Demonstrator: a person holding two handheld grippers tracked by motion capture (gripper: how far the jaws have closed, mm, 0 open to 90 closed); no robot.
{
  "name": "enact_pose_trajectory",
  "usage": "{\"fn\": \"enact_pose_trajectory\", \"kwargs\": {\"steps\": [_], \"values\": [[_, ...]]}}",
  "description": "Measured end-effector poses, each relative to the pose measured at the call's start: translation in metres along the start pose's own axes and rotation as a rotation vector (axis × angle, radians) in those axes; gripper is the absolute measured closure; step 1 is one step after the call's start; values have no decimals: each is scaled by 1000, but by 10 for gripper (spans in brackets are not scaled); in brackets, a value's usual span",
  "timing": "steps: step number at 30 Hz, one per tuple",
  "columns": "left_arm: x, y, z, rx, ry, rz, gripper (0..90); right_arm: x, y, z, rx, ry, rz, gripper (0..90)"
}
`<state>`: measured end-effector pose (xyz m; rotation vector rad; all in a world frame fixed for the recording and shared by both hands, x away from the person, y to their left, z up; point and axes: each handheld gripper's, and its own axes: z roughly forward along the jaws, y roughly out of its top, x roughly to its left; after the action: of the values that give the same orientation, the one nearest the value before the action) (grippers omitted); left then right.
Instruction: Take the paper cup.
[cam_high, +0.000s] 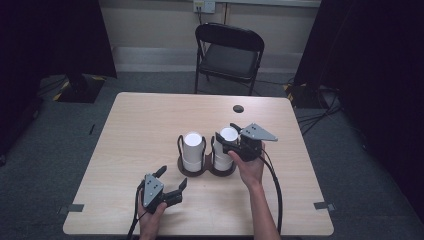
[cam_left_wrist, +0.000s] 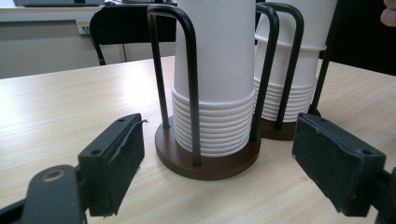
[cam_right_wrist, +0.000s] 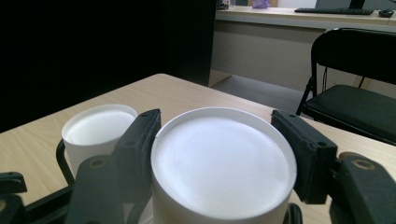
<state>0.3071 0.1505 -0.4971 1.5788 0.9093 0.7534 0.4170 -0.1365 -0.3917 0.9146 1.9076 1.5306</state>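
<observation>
Two stacks of white paper cups are held in a dark wooden double holder (cam_high: 206, 171) with black wire hoops, placed near the middle of the table (cam_high: 140, 125), slightly toward the person's side. The two stacks stand upright with their long axes vertical. The cups are nested base-up: flat white tops are seen in the right gripper view, and stacked rims are seen low down in the left gripper view.

The right stack (cam_high: 226, 148) is clamped near its top by the right gripper (cam_high: 231, 141); in the right gripper view the two black pads (cam_right_wrist: 140, 140) are pressed against opposite sides of the top cup (cam_right_wrist: 223, 163). The left stack (cam_high: 192, 150) is untouched and stands just beside the right one, separated by the wire hoops (cam_left_wrist: 187, 70).

The left gripper (cam_high: 170, 180) is rested on the table near the front edge, well apart from the holder, with its jaws set wide apart and nothing between them. It is pointed toward the holder base (cam_left_wrist: 205, 163).

Bare tabletop is available to the left of the holder and behind it. A small dark hole (cam_high: 238, 108) is located near the far edge. A black folding chair (cam_high: 227, 55) stands beyond the table.
</observation>
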Motion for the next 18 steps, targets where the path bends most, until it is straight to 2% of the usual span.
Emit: {"fn": "enact_pose_trajectory", "kwargs": {"steps": [13, 18], "values": [[-1, 0, 0, -1, 7, 2, 166, -1, 11, -7, -38, 4, 17, 351], [-1, -1, -2, -16, -8, 2, 166, -2, 14, -8, -44, 8, 21, 351]]}}
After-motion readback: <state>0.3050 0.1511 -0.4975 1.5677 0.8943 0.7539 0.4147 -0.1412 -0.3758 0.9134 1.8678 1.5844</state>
